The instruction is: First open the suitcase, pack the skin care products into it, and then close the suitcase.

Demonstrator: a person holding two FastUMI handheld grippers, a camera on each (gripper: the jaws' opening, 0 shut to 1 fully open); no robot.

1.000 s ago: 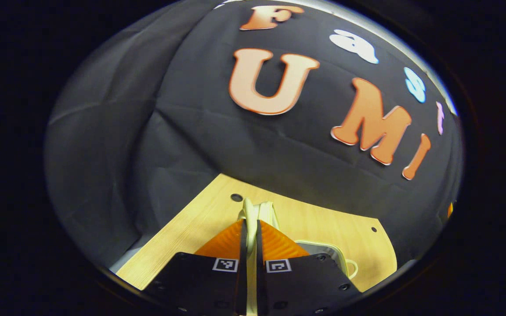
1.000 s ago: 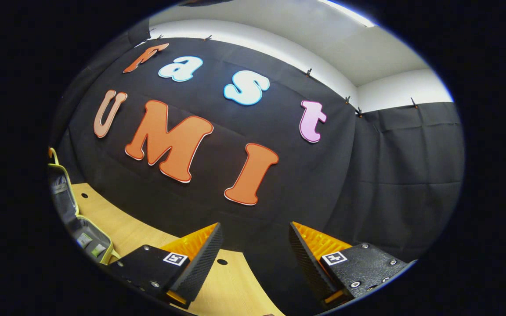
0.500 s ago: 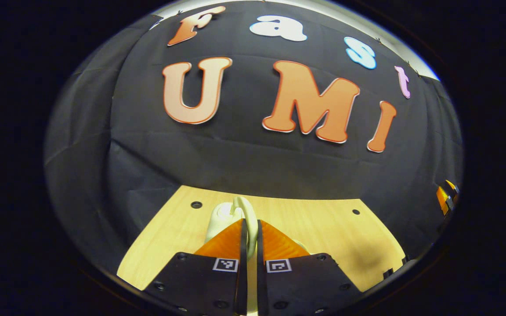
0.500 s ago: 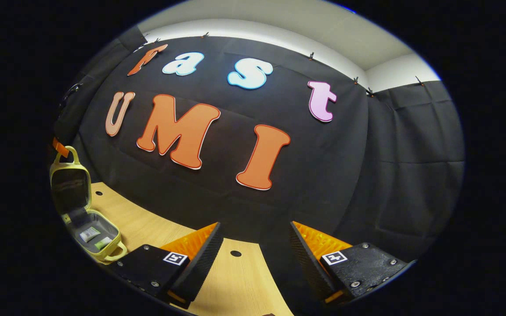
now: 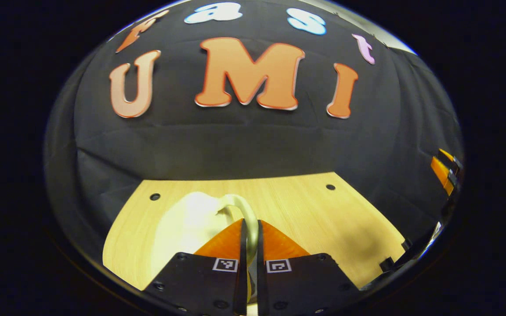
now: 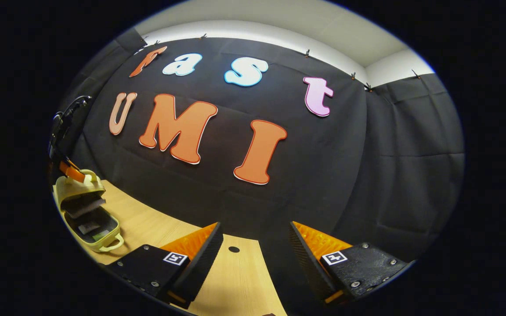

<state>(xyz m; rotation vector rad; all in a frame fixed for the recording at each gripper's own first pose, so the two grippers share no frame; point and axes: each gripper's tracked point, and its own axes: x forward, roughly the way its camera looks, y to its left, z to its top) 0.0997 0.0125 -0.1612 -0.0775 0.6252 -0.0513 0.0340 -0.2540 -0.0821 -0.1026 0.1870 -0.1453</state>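
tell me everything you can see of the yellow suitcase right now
The suitcase is a small pale yellow hard-looking case with a dark lining, lying on the wooden table. Its lid is tilted partway over the base, whose front handle faces the camera. The left gripper pinches the lid's handle. Small items lie inside.

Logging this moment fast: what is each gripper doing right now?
Left gripper: closed on the handle of the suitcase lid.
Right gripper: open, holding nothing, above the wooden table.
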